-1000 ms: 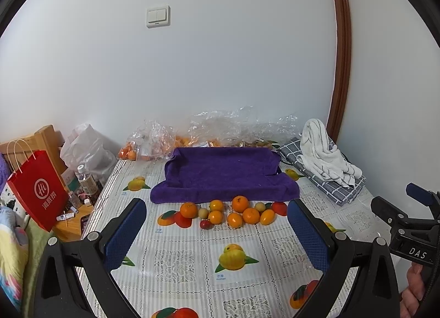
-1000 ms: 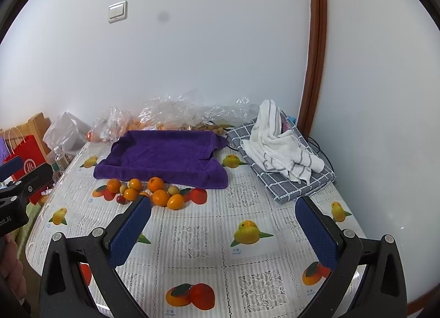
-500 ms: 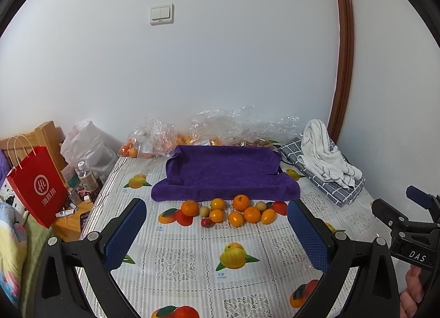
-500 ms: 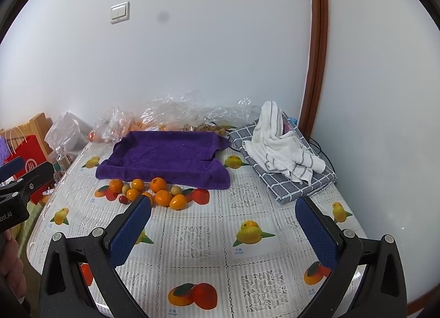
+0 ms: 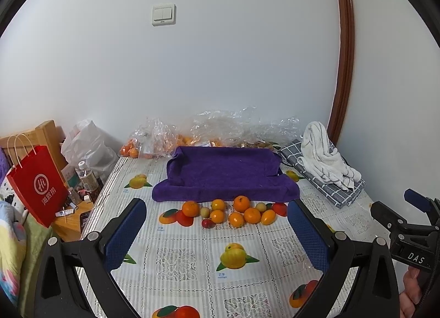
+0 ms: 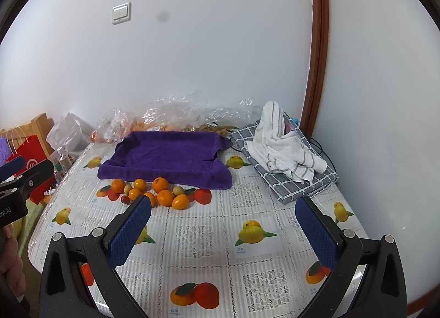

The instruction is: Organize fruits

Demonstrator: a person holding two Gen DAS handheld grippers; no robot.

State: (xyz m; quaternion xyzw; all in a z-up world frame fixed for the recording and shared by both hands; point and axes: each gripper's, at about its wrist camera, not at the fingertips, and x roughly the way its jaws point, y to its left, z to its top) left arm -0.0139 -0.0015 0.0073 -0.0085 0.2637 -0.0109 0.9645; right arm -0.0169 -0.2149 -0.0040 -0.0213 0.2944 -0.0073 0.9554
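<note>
Both claws are held released above the near part of the table, nothing being gripped: the left gripper is spread wide, with the fruit cluster framed between its blue pads, and the right gripper is spread equally wide, to the right of the fruit. The cluster is made up of several oranges, two pale round fruits, one small dark red fruit and an oval orange-yellow fruit, all lying close together on the tablecloth just in front of the near edge of the purple towel. The towel is draped over a tray-like shape. Fruit pictures with small, unreadable captions are printed on the tablecloth. Clear plastic bags holding more oranges are piled against the far wall. A white striped towel is laid on a grey checked cloth at the far right. A red paper bag with a white circular logo and Chinese characters is seen at the left. "DAS" is read on the right gripper's body in the left view.
</note>
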